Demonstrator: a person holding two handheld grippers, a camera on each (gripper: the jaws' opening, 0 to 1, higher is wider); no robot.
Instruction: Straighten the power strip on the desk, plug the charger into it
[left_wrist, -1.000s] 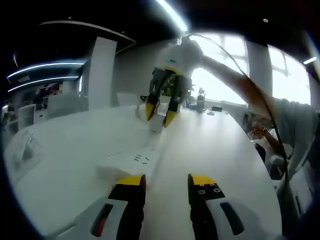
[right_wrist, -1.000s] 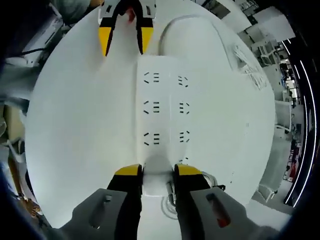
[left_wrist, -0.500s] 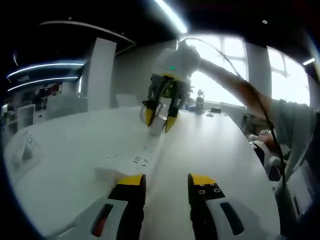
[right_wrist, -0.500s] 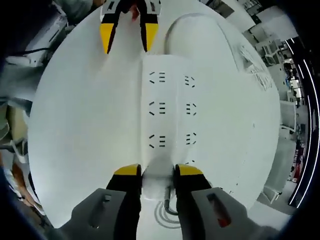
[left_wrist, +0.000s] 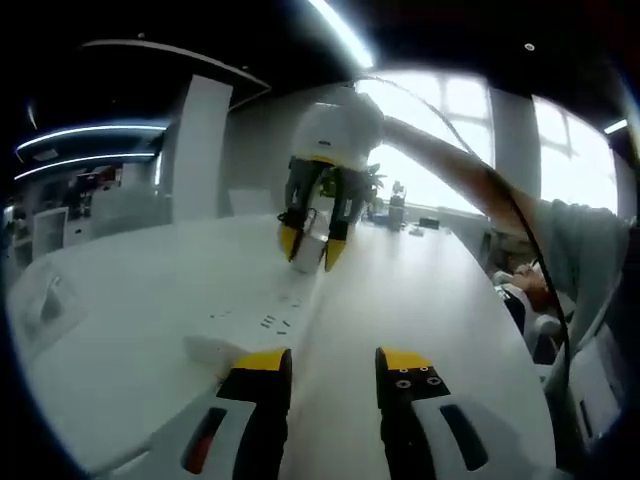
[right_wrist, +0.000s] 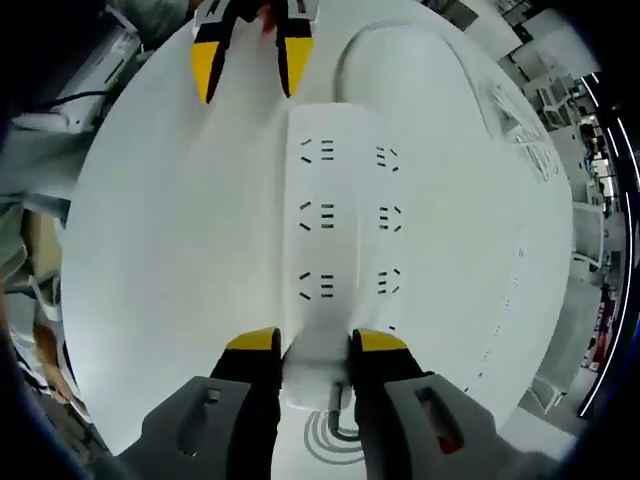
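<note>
In the right gripper view, the white power strip (right_wrist: 345, 225) is seen lying flat on the white surface (right_wrist: 170, 250), its near end pinched between the yellow tips of the right tongs (right_wrist: 314, 342). A coiled cable (right_wrist: 335, 440) is seen just behind that end. The left tongs (right_wrist: 245, 60) are held spread beside the strip's far end, apart from it. Socket slots are visible on the strip; no writing can be read.

In the left gripper view, the left tongs (left_wrist: 332, 362) are spread above the surface (left_wrist: 420, 290), with the strip (left_wrist: 262, 322) just ahead.
</note>
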